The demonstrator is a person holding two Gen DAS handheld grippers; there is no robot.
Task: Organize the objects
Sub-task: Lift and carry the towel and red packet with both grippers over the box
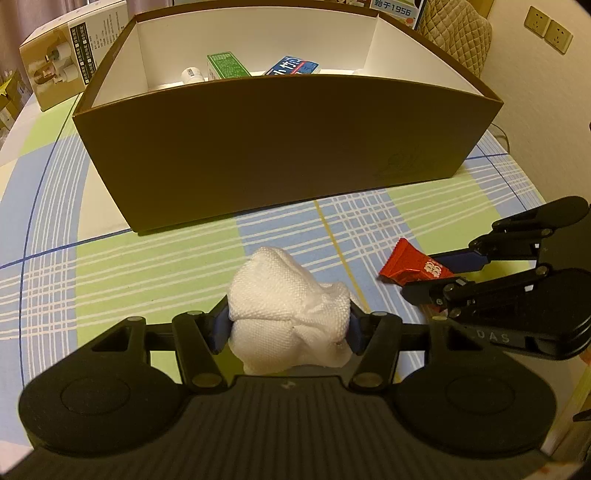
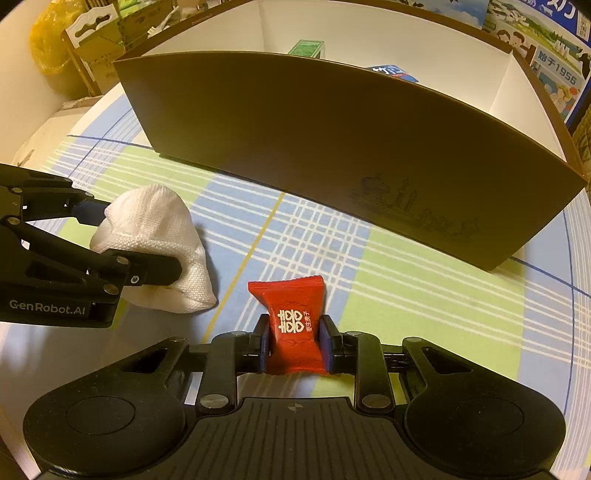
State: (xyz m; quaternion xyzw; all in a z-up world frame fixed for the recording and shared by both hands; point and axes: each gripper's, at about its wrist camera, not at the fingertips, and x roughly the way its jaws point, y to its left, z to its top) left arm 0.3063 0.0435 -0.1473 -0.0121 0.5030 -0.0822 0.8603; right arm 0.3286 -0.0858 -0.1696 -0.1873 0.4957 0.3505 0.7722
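Observation:
A crumpled white cloth (image 1: pixel 288 310) lies on the checked tablecloth, and my left gripper (image 1: pixel 288 326) is shut on it, its blue pads pressing both sides. In the right wrist view the same white cloth (image 2: pixel 155 236) sits at the left between the left gripper's fingers (image 2: pixel 155 267). My right gripper (image 2: pixel 293 341) is shut on a red candy packet (image 2: pixel 291 325) with white characters. The packet (image 1: pixel 410 266) also shows at the right of the left wrist view, with the right gripper (image 1: pixel 428 277) on it. Behind both stands a big brown box (image 1: pixel 280 147) with a white inside.
Inside the box lie a green carton (image 1: pixel 227 65), a blue carton (image 1: pixel 291 66) and a small white bottle (image 1: pixel 192 74). A printed cardboard box (image 1: pixel 66 51) stands at the back left. A wall with sockets (image 1: pixel 548 29) is on the right. The checked tablecloth (image 2: pixel 406 288) covers the table.

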